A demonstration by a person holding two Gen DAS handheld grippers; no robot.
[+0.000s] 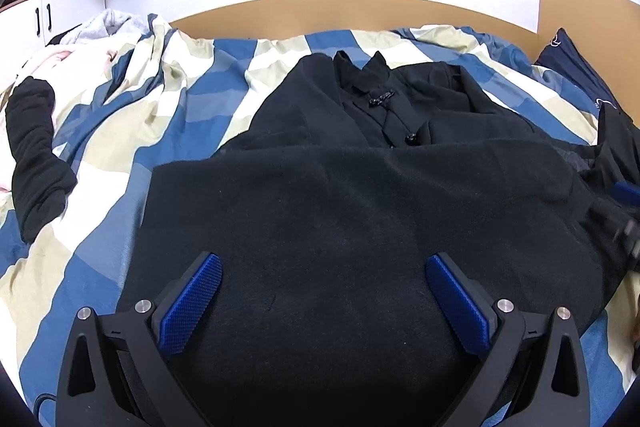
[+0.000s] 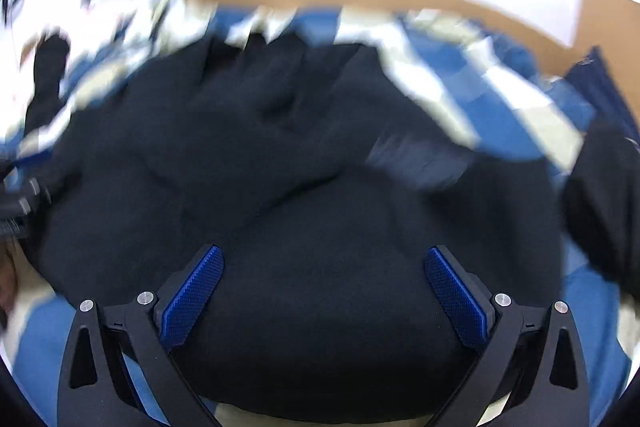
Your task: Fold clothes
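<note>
Your left gripper (image 1: 322, 291) and right gripper (image 2: 324, 287) both hover spread and empty over the black woollen coat (image 1: 360, 219), collar pointing away.

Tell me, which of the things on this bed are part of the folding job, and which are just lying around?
In the job:
black coat, bottom half folded up
left hand-held gripper, open
right hand-held gripper, open

Lying about:
black sleeve-like garment
navy garment
pale clothes heap
checked bedcover
</note>
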